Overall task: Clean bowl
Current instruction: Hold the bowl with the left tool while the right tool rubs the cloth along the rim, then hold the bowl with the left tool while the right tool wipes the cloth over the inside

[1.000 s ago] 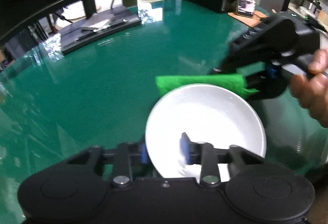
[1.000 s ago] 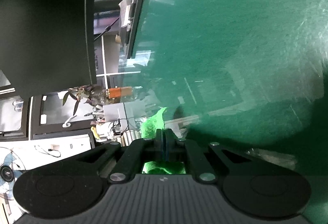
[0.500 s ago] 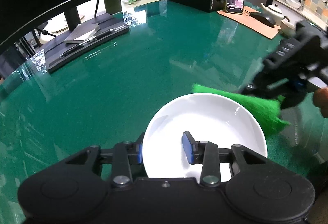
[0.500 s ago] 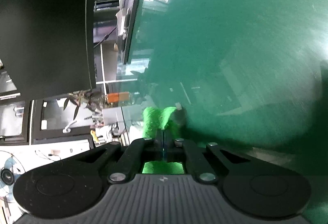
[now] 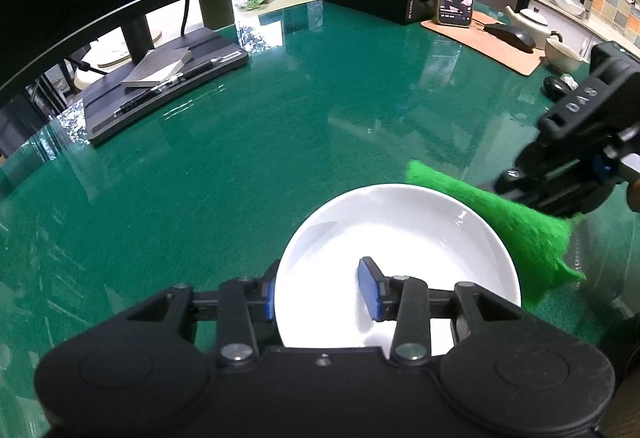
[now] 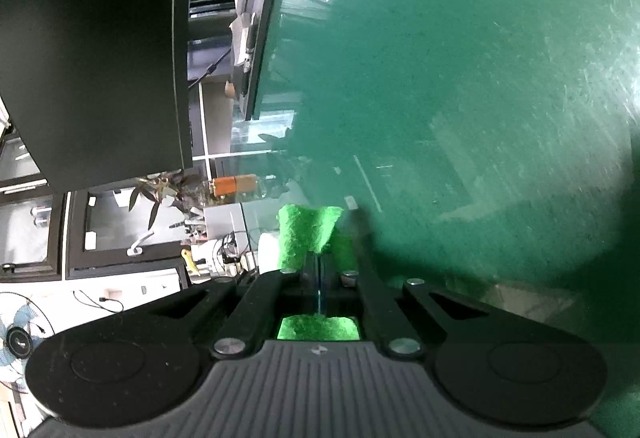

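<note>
The left gripper (image 5: 320, 292) straddles the white bowl's (image 5: 400, 238) near rim, its fingers opening, not pressing it. The right gripper (image 6: 320, 270) is clenched on a green cloth (image 6: 310, 232) hanging over the bowl's far rim above the green surface (image 5: 240, 165).

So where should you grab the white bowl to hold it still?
Probably by its near rim, coming in from the camera's side. The white bowl is wide and shallow, so only the thin edge fits between the fingers. The left gripper already straddles that edge, one pad outside and one inside, its jaws opening, not pressing. That keeps clear of the green cloth at the far right rim.
</note>
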